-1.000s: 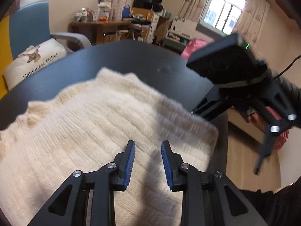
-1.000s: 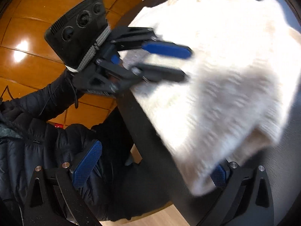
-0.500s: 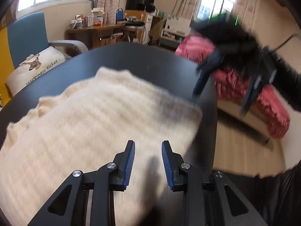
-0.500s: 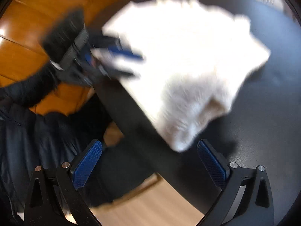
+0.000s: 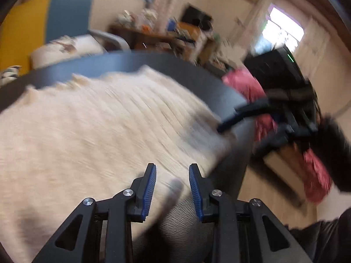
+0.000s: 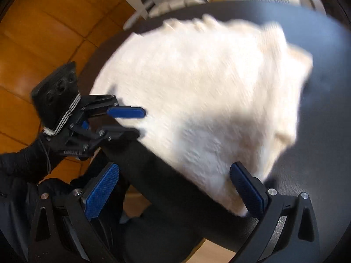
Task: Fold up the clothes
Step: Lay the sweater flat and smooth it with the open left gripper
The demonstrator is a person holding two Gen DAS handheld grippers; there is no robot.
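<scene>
Both hand-held grippers hang over the near edge of the round black table (image 6: 324, 131), and neither holds anything. On the person's left, the black two-finger gripper with blue ribbed pads, the left gripper (image 5: 172, 189), has its jaws partly apart and opening, with only the air above the cloth and the tabletop showing in the gap. On the right, the matching right gripper (image 6: 175, 188) stands with its jaws spread wide, astride the table rim, its pads clear of the fabric. The thick cream knitted garment (image 6: 208, 100) lies already folded into a bulky pad on the table, reaching from the near rim toward the middle, with bare dark surface beyond it and to the right. From the left gripper it lies ahead and to the left, its near corner just under the tips; from the right gripper it lies straight ahead and a little right, its near right corner just beside the right-hand pad. Its long axis seems to run from the person's side away across the table, though blur softens the edges. I judge the two grippers about equally near, each to its own front corner, so the next fold would likely take both corners away from the person. Black padded sleeves (image 6: 24, 175) carry both tools.
</scene>
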